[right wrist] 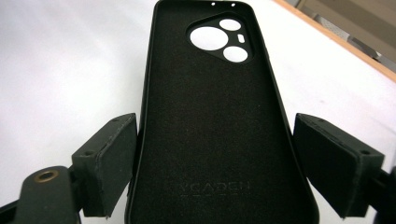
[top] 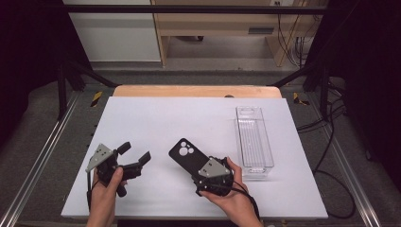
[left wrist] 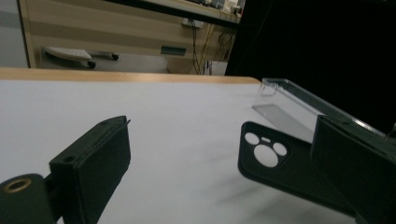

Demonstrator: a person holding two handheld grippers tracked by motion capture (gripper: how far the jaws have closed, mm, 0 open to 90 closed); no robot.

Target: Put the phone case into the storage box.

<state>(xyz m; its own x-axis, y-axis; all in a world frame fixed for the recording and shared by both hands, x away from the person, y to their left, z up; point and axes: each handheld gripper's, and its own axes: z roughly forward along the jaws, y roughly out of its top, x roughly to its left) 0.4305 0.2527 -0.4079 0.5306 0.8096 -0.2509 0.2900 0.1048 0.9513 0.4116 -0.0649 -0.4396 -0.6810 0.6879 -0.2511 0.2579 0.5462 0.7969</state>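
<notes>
The right hand-held gripper [top: 201, 165] clamps the black phone case [right wrist: 210, 121] by its long edges; light, bendy rubber. The left hand-held gripper [top: 135, 155] gapes empty.

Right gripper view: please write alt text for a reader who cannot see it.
A black phone case with its open inner side facing the camera is clamped across its width between the right gripper and its two black jaws. Its camera cutouts are at the far end. Under it lies a white table with a wooden edge at upper right.
</notes>
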